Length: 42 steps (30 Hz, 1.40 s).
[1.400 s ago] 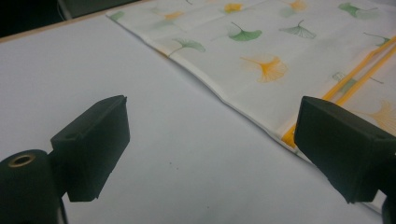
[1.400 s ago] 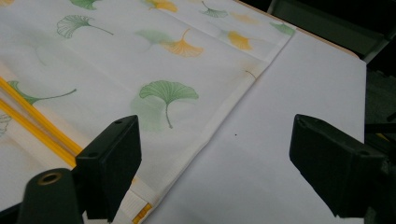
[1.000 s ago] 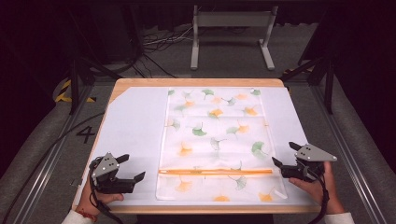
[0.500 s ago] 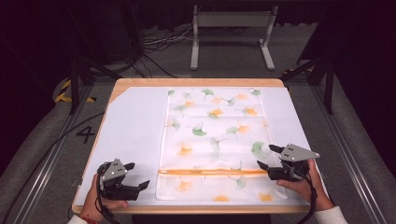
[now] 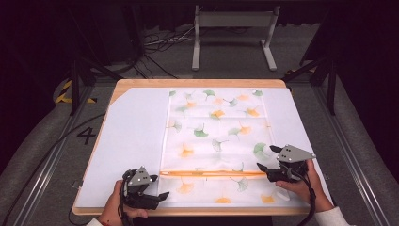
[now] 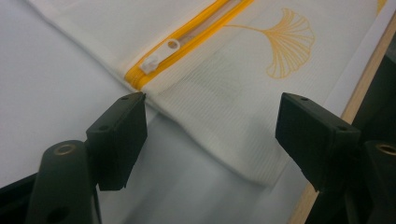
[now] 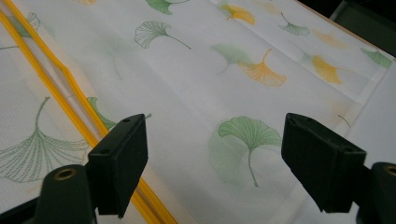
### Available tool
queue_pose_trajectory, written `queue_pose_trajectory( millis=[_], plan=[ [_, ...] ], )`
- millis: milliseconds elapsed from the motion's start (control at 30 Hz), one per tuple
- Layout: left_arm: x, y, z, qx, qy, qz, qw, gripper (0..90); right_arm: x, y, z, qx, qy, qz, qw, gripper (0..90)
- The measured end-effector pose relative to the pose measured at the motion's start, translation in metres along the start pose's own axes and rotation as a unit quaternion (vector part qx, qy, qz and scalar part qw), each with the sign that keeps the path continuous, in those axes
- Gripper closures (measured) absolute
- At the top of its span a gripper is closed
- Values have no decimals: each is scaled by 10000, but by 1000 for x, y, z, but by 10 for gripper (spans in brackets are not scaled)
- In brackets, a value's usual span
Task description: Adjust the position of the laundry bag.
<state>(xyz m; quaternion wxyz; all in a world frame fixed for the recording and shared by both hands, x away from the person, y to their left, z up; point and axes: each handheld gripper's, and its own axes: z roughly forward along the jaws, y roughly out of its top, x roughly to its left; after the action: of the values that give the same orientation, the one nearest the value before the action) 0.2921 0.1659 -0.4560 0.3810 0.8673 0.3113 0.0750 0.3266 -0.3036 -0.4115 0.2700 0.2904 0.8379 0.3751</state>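
A white mesh bag [image 5: 216, 136] printed with green and orange ginkgo leaves lies flat on the white sheet [image 5: 131, 136]. An orange zipper [image 5: 211, 173] runs across its near part, and the white pull [image 6: 159, 56] sits at the left end. My left gripper [image 5: 162, 195] is at the bag's near left corner. Its jaws have just been closing, and the corner [image 6: 243, 140] lies under the gap, untouched by the pads. My right gripper [image 5: 261, 168] hovers at the zipper's right end [image 7: 60, 98]. Its jaws have just been opening above the fabric and grip nothing.
The sheet covers a wooden table [image 5: 197, 83] whose near edge runs just behind my hands. A metal stand [image 5: 233, 28] and cables [image 5: 160, 42] are on the floor beyond. Rails flank the table, and a "4" [image 5: 86, 135] is marked at left.
My left gripper moved right and nearer, up to the bag's near left corner. My right gripper shifted left onto the bag by the zipper's right end.
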Motion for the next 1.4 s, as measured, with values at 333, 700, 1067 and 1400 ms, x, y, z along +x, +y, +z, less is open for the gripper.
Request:
queue_pose_trajectory(
  millis=[333, 700, 1067, 1400],
  plan=[
    [-13, 7, 10, 49, 417, 97, 9991, 279, 2, 0, 0, 53, -11, -57, 10000, 229],
    [-9, 7, 6, 25, 547, 95, 9985, 592, 4, 0, 2, 113, 39, -89, 9999, 226],
    [-3, 6, 3, 5, 423, 140, 9990, 882, -11, -14, 15, 644, -44, 552, 9964, 247],
    [-1, 4, -1, 50, 375, 195, 9991, 889, -30, -29, 22, 796, -160, 1264, 9887, 561]
  ],
)
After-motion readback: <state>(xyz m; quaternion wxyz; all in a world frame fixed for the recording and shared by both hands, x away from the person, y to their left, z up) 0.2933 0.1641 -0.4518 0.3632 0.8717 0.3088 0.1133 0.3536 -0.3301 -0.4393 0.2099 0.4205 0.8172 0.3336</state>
